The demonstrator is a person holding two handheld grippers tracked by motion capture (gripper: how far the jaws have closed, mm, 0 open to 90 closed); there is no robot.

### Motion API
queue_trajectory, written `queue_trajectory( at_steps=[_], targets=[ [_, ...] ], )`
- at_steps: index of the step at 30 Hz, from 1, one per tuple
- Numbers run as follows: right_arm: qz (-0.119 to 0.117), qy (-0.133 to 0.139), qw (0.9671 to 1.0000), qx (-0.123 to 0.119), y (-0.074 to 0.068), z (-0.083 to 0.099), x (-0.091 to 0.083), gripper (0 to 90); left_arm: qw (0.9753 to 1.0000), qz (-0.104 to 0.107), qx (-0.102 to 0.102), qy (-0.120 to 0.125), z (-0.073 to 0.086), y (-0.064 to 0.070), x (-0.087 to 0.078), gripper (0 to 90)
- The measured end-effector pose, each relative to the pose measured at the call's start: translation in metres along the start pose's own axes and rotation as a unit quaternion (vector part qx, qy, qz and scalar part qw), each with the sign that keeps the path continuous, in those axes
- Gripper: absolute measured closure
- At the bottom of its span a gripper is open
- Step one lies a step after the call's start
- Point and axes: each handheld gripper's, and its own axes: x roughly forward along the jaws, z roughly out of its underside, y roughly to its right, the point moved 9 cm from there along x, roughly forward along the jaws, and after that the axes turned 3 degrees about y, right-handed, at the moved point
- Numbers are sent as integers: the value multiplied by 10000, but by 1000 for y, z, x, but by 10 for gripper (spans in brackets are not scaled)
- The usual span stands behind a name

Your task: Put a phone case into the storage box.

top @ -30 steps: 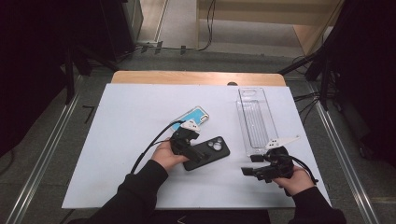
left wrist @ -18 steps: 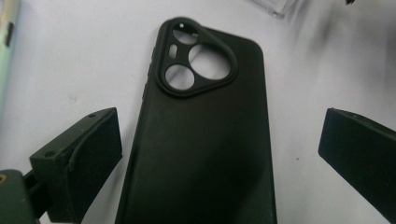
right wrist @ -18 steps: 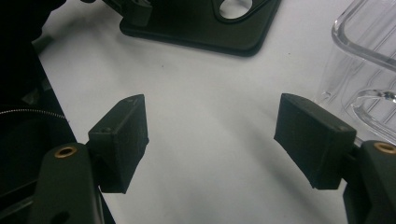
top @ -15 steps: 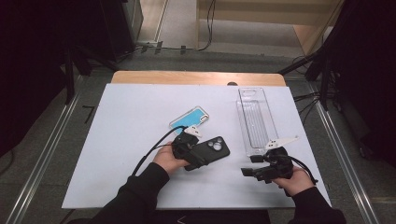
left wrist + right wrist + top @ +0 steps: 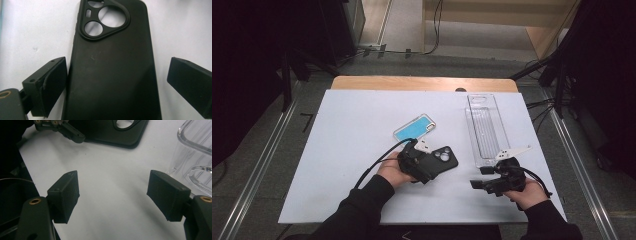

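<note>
Black phone case lies flat on the white worktop between the jaws of the left tongs; in the left gripper view those jaws stand spread, one just beside the case's left edge and the other apart from its right edge, so the left tongs are open and grip nothing. The case lies back up, its camera cut-outs at the far end from the tongs. In the high view it sits near the middle of the worktop, slightly toward the person's side, with the person's left hand behind the left tongs and a black cable looping away from them.

The right tongs are held low over the worktop toward the near right, jaws wide apart with bare white surface between them, as the right gripper view shows; they hold nothing. The person's right hand grips them from behind, and a grey three-cornered plate sits on top.

Just beyond the right tongs lies a long clear plastic tray, running away from the person along the right side of the worktop; its near corner shows in the right gripper view. A blue phone case lies tilted near the centre, just beyond the black one and apart from it.
</note>
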Motion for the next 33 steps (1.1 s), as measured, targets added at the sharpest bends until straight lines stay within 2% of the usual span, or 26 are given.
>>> queue_trajectory(
  at_steps=[3, 8, 20, 24, 26, 29, 33],
  targets=[
    [3, -7, 10000, 4, 0, 0, 0, 238, 9994, -277, 192, -125, 2, 1, 0, 71],
    [1, -20, 10000, 5, 0, 0, 0, 238, 9991, -393, 141, 17, 2, 0, 0, 111],
    [-3, -36, 10000, 4, 1, 1, 1, 238, 9993, -370, 99, 49, 1, -1, -1, 148],
    [13, -23, 10000, 19, 1, 0, 0, 236, 9994, -308, -37, 118, -1, -2, -3, 152],
    [-1, 4, 10000, 46, 1, -1, -1, 232, 9995, -260, -4, 175, -4, 0, -7, 152],
    [-12, 42, 10000, 40, 0, -2, -1, 231, 9992, -155, -69, 365, -14, 2, -16, 152],
    [-66, 74, 10000, -11, -1, -3, -2, 223, 9985, -118, -136, 511, -22, 4, -29, 152]
  ],
)
